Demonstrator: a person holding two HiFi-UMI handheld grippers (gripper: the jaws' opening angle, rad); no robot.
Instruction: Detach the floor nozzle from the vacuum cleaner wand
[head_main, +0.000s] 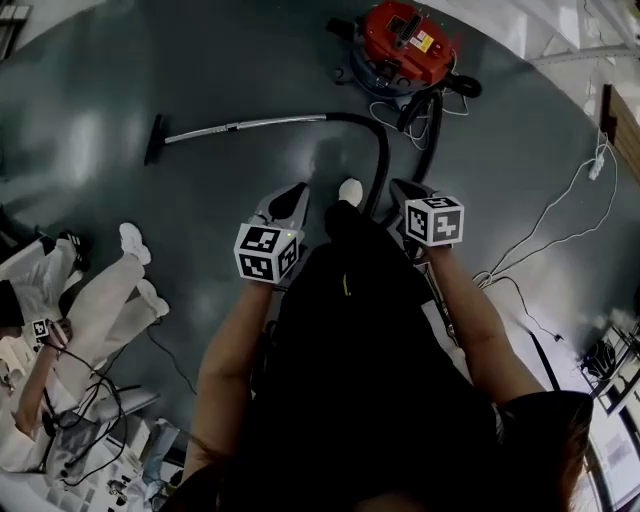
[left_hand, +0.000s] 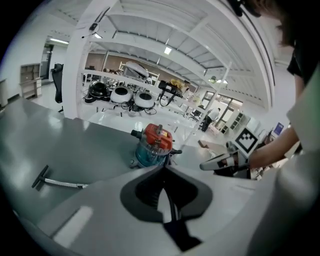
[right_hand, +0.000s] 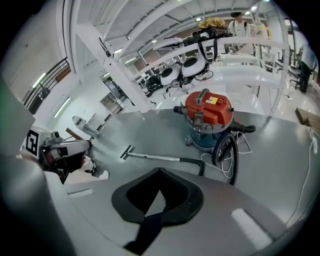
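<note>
The floor nozzle (head_main: 155, 139) lies flat on the floor (head_main: 230, 50), on the end of the metal wand (head_main: 245, 126), well ahead of the person and off to the left. The wand lies level and runs right into a black hose (head_main: 378, 150), which curves back toward the person's feet. The red and blue vacuum cleaner (head_main: 405, 45) stands beyond the hose, with a black loop of hose and a thin white cord beside it.

Both tools hang in the air in front of the person, well apart from the nozzle and the wand. The left hand-held gripper (head_main: 296, 190) is clenched on nothing; its own view shows the jaws meeting with only floor past them. The right hand-held gripper (head_main: 401, 187) is clenched and empty too. A white shoe (head_main: 350, 189) shows between the two.

The floor is dark grey, smooth and glossy, with pale patches of reflected light. A long white cable (head_main: 560, 205) trails across it at the right. At the left a person in pale clothes (head_main: 95, 310) sits on the floor among black cords.

The gripper views show a big bright hall with white beams (right_hand: 115, 55), ceiling strip lights and long white racks (left_hand: 125, 80) holding round white and black gear.
</note>
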